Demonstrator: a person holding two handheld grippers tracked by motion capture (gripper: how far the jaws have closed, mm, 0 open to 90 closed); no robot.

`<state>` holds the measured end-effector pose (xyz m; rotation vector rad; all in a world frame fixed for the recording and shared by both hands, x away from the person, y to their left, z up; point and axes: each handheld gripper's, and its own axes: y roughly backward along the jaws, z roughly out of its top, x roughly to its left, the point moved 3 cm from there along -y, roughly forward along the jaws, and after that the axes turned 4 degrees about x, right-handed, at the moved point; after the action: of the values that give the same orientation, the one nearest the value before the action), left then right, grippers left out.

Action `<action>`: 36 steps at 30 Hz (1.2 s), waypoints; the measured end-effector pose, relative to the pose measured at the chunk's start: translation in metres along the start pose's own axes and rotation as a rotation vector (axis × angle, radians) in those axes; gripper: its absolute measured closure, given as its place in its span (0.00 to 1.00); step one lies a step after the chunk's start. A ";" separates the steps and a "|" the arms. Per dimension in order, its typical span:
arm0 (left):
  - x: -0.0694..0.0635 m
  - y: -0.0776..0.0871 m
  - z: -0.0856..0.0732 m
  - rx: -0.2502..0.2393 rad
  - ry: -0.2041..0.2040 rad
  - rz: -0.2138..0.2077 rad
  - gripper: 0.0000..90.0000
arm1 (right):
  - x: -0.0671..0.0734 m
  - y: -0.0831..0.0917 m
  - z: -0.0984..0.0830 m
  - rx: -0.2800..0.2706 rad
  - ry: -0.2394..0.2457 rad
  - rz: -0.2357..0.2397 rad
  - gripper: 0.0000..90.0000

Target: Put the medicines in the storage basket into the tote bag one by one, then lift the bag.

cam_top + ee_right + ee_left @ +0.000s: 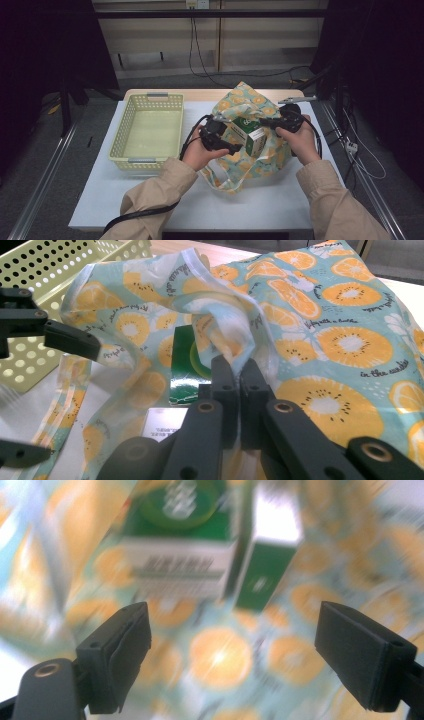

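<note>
Right gripper [239, 375] pinches the fruit-print bag [330, 335] rim, jaws closed on fabric. Left gripper [232, 645] wide open, empty, just beside the green box [248, 134].

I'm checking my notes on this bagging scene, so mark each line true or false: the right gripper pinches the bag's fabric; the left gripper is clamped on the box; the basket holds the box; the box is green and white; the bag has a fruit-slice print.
1. The right gripper pinches the fabric of the bag. True.
2. The left gripper is clamped on the box. False: its jaws stand wide apart, with the box beyond them, untouched.
3. The yellow basket holds the box. False: nothing shows inside it; the box sits at the bag's mouth.
4. The box is green and white. True.
5. The bag has an orange fruit-slice print on light blue. True.
</note>
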<state>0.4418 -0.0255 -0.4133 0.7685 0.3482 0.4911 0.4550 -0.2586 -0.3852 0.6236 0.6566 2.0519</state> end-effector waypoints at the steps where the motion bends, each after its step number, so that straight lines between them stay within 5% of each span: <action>1: 0.002 0.001 -0.005 0.008 0.011 0.016 0.17 | 0.001 0.000 0.000 0.003 0.001 -0.002 0.98; 15: 0.006 -0.020 -0.037 0.079 0.029 0.097 0.32 | 0.003 -0.002 -0.002 0.007 0.005 0.000 0.98; 16: 0.006 -0.021 -0.038 0.086 0.028 0.136 0.32 | 0.003 -0.002 -0.002 0.007 0.005 0.000 0.98; 21: 0.008 -0.027 -0.047 0.099 0.036 0.105 0.40 | 0.003 -0.002 -0.002 0.009 0.004 0.000 0.98; 22: 0.007 -0.028 -0.049 0.115 0.039 0.123 0.44 | 0.003 -0.002 -0.002 0.007 0.004 -0.001 0.98; 23: 0.006 -0.030 -0.051 0.126 0.044 0.075 0.52 | 0.003 -0.002 -0.002 0.008 0.004 -0.001 0.98; 27: 0.003 -0.031 -0.052 0.117 0.042 0.111 0.64 | 0.003 -0.003 -0.003 0.010 0.004 0.003 0.98; 30: 0.005 -0.032 -0.052 0.102 0.079 0.050 0.96 | 0.002 -0.003 -0.003 0.008 0.003 0.003 0.98; 34: 0.002 -0.033 -0.048 0.128 0.074 0.032 1.00 | 0.001 -0.002 -0.003 0.009 -0.001 0.001 0.99; 36: 0.002 -0.029 -0.042 0.119 0.086 0.062 1.00 | 0.001 -0.001 -0.003 0.007 -0.002 0.001 0.98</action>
<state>0.4319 -0.0183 -0.4630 0.8771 0.4373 0.5669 0.4536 -0.2578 -0.3879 0.6303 0.6620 2.0506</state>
